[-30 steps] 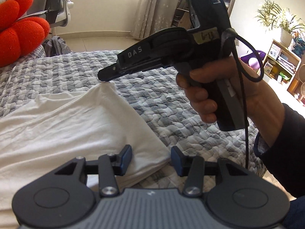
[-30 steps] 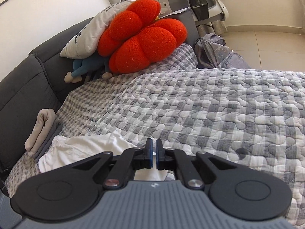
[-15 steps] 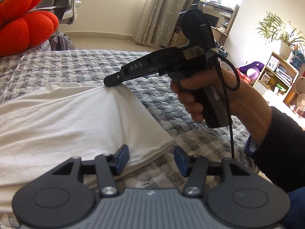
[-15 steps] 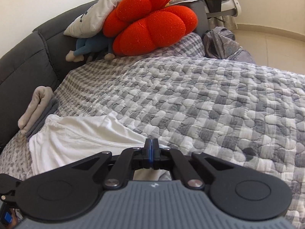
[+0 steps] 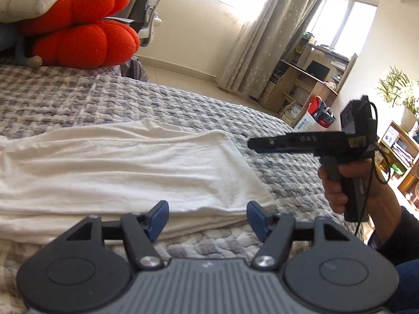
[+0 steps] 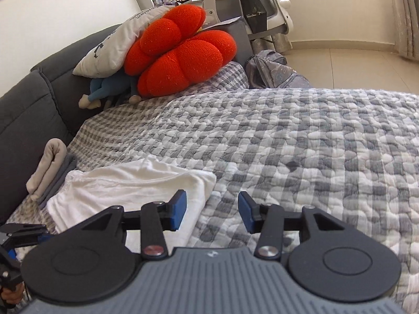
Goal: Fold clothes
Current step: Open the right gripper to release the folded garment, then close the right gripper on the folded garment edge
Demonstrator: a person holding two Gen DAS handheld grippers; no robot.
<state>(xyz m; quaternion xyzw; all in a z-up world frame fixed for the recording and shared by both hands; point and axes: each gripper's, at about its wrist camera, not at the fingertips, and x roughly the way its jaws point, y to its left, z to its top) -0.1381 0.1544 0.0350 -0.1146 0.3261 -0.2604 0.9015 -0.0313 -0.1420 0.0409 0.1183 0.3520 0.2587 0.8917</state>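
A white garment (image 5: 125,172) lies folded on the grey-and-white checked quilt (image 5: 282,162); it shows again as the garment (image 6: 125,185) in the right wrist view. My left gripper (image 5: 208,217) hovers at its near folded edge, jaws opening, the pads not pressing on the cloth. A hand holds my right gripper (image 5: 251,144) just off the garment's far right corner. In its own view the right gripper (image 6: 212,210) has jaws opening over bare quilt, with the garment's corner beside its left pad (image 6: 179,209). The left gripper (image 6: 23,231) peeks in at the lower left.
A red flower cushion (image 6: 180,52), a white pillow (image 6: 112,49) and a blue plush toy (image 6: 110,89) lean on the dark grey sofa back (image 6: 26,115). Folded beige and grey clothes (image 6: 49,167) lie by it. Past the quilt's edge stand a backpack (image 6: 269,70), an office chair and shelves (image 5: 398,151).
The right gripper has opened, let go of the garment's corner and drawn off to the right. The corner now lies flat. The left gripper has opened wider and shifted along the near edge.
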